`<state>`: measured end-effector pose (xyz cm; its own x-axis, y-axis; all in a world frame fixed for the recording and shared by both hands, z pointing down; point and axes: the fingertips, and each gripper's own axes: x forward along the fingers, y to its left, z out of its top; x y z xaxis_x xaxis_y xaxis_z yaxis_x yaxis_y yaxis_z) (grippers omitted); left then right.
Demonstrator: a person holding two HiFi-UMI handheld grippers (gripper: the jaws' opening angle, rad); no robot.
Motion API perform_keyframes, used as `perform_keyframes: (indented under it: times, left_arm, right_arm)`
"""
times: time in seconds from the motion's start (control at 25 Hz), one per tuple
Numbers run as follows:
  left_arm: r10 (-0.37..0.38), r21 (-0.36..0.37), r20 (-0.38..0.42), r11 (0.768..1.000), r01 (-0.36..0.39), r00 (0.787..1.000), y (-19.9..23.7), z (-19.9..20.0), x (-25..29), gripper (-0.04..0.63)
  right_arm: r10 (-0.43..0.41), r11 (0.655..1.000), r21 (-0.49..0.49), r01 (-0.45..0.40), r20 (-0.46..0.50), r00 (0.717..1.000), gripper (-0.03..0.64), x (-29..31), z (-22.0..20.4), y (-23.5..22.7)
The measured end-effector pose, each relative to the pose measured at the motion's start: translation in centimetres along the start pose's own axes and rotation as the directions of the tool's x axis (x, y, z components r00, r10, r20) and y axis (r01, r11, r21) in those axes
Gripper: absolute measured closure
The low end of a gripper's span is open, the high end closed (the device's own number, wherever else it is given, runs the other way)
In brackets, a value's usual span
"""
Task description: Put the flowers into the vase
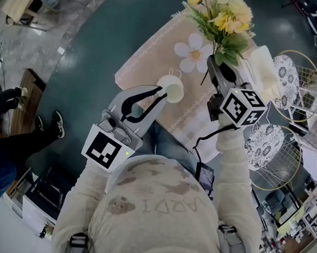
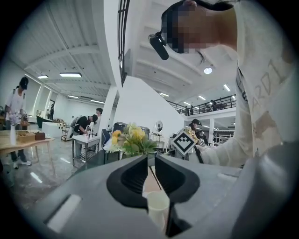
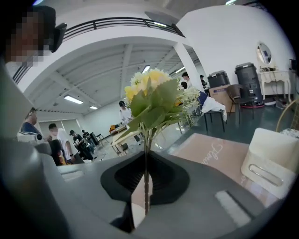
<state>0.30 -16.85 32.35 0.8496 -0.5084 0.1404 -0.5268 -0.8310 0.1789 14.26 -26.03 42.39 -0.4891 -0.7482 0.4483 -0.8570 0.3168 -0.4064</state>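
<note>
A bouquet of yellow and white flowers (image 1: 225, 18) with green leaves stands above the table; my right gripper (image 1: 218, 67) is shut on its thin stem. In the right gripper view the stem (image 3: 146, 186) runs up between the closed jaws to the blooms (image 3: 152, 95). A small white vase (image 1: 172, 90) sits at the tip of my left gripper (image 1: 159, 94), which is shut on it. The vase (image 2: 158, 207) shows low between the dark jaws in the left gripper view, with the flowers (image 2: 131, 140) beyond. The bouquet is to the right of the vase and apart from it.
A table with a pink cloth (image 1: 152, 53) bearing a daisy print lies under both grippers. A white box (image 1: 269, 68) lies at its right edge. Round wire stands (image 1: 290, 78) are at the right. A person's legs (image 1: 18, 136) are at the left on the dark floor.
</note>
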Motion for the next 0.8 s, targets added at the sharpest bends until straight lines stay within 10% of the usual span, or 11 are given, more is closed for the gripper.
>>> perform_keyframes:
  times: [0.36,0.8]
  left_arm:
    - [0.011,0.024,0.059,1.000,-0.012,0.998,-1.1,1.7,-3.3,0.549]
    - [0.033,0.040,0.061,0.999,-0.036,0.998,-1.6,1.0,-4.7,0.549]
  right_arm:
    - [0.143,0.984,-0.139,-0.113,0.230,0.963,0.571,-5.6,4.7,9.2]
    - [0.243,0.960,-0.209,-0.186,0.293,0.925,0.571,-5.0,2.6,13.8]
